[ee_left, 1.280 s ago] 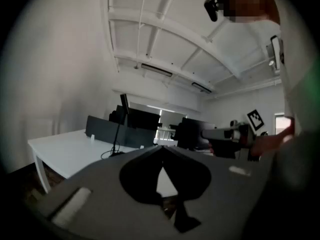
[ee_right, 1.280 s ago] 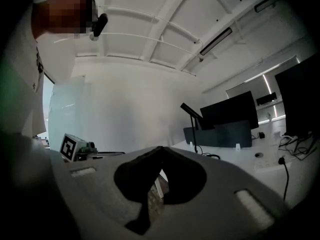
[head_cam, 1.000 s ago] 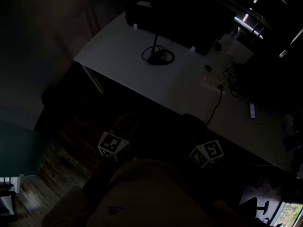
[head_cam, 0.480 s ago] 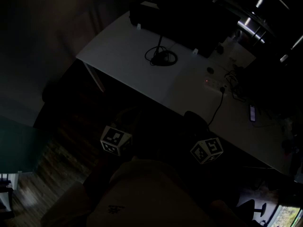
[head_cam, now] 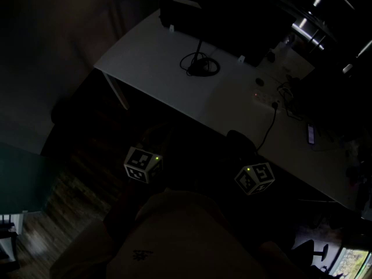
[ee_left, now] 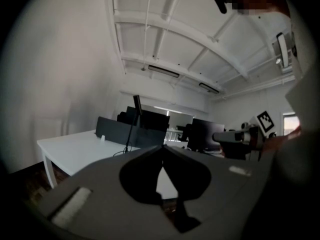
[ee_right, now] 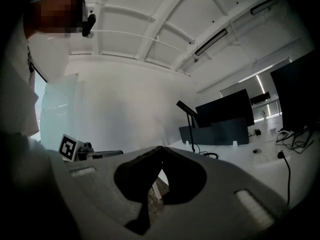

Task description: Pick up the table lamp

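Note:
The table lamp (head_cam: 200, 67) is a thin black stem on a round base ringed by its cable. It stands on the white desk (head_cam: 151, 63), near the dark divider. In the left gripper view the table lamp (ee_left: 132, 129) rises far ahead, and in the right gripper view the table lamp (ee_right: 189, 126) stands off to the right. My left gripper (ee_left: 161, 148) is shut and empty, well short of the desk. My right gripper (ee_right: 161, 149) is likewise shut on nothing. In the head view, their marker cubes, left (head_cam: 142, 164) and right (head_cam: 254, 179), hover below the desk's near edge.
A dark divider panel (head_cam: 192, 16) and monitors (ee_right: 227, 106) line the desk's back. A power strip (head_cam: 266, 97) with a black cable, and a phone (head_cam: 311, 133), lie to the right. A desk leg (head_cam: 116, 92) stands at the left corner over wooden floor (head_cam: 52, 214).
The left gripper's cube has edged toward the desk. The right one has barely shifted. Small green lights now glow on both cubes.

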A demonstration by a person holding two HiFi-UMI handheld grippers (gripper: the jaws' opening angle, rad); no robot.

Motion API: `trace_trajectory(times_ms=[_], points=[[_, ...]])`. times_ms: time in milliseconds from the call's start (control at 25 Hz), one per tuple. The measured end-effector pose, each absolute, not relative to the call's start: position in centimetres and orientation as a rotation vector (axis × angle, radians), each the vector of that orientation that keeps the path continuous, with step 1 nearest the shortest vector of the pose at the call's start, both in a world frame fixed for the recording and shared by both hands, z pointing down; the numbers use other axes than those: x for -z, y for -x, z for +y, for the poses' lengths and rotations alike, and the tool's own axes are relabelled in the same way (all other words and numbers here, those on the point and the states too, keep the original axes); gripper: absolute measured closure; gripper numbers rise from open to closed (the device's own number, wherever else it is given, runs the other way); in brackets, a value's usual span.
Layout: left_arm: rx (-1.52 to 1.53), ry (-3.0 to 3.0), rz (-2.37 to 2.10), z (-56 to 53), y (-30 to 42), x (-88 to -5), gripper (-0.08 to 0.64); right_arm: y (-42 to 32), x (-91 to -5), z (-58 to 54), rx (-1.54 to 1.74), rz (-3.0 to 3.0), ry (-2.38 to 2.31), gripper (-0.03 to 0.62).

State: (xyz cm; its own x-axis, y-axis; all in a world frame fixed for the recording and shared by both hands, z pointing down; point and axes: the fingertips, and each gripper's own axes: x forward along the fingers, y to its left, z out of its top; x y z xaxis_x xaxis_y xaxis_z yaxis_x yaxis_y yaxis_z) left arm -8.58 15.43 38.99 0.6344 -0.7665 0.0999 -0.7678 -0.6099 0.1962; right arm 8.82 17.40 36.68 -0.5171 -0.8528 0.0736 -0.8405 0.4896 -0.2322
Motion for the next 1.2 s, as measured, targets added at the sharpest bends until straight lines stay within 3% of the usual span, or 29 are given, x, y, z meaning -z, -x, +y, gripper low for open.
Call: trace_trajectory(times_ms=[1200], points=[[0.002,-2.671,-1.225,18.3,16.5,-39.5,0.561,-1.7,-37.0,19.8,0.369,2.686,1.54,0.592]])
